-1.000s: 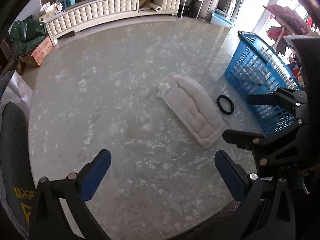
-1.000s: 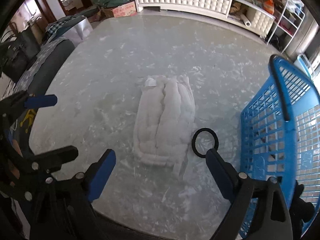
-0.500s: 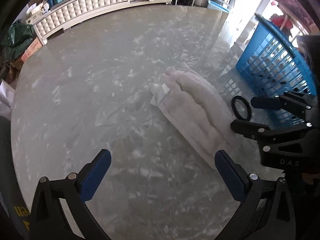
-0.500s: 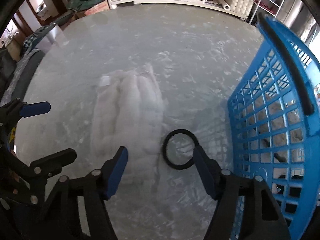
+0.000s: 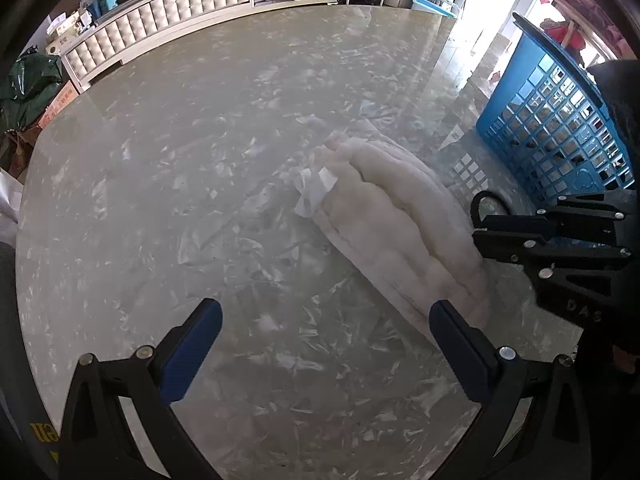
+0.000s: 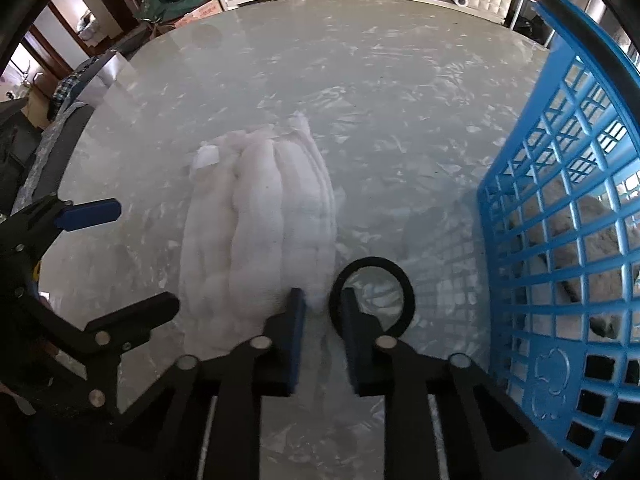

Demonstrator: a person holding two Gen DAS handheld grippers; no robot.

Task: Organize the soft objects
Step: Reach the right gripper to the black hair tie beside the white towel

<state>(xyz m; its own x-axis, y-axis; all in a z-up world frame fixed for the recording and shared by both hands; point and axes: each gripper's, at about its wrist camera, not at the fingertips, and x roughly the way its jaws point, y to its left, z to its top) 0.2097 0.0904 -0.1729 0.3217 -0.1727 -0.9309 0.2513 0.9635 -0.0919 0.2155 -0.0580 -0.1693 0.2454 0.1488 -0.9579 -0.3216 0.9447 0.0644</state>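
Note:
A folded white fluffy cloth (image 6: 264, 232) lies on the marble table (image 6: 360, 88); it also shows in the left wrist view (image 5: 400, 216). My right gripper (image 6: 322, 300) has closed down on the cloth's near right corner, its jaws a narrow gap apart with white fabric between them. A black ring (image 6: 374, 298) lies on the table just right of it, touching the right finger. My left gripper (image 5: 324, 320) is open and empty, low over the table, its right finger (image 5: 460, 336) beside the cloth's near end.
A blue plastic basket (image 6: 560, 208) stands at the right with a pale soft item (image 6: 600, 232) inside; it also shows in the left wrist view (image 5: 552, 120). A white tufted cabinet (image 5: 168, 12) stands beyond the table. The table's round edge runs along the left.
My right gripper moved forward and down and closed from wide open onto the cloth's corner. My left gripper came closer to the cloth and stayed open.

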